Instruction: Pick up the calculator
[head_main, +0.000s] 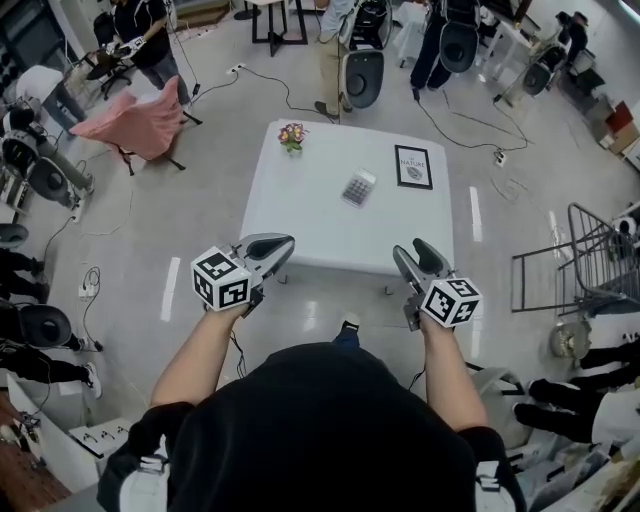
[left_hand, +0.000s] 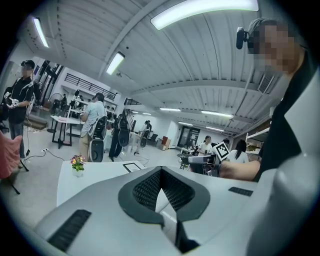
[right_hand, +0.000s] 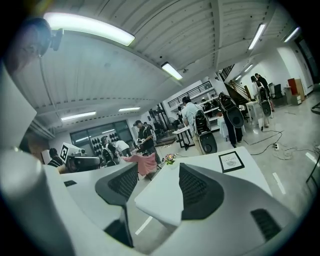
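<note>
Sitting well inside table (head_main: 290, 225) edges: calculator (head_main: 358, 188)

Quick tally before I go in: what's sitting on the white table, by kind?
Calculator: 1
Framed picture: 1
Flower pot: 1
Total: 3

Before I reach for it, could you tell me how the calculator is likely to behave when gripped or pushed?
The calculator looks thin and flat, so it is probably stiff and light. Lying flat on the smooth white table, it would likely slide rather than tip or roll. Its low profile may make its edges hard to grip.
</note>
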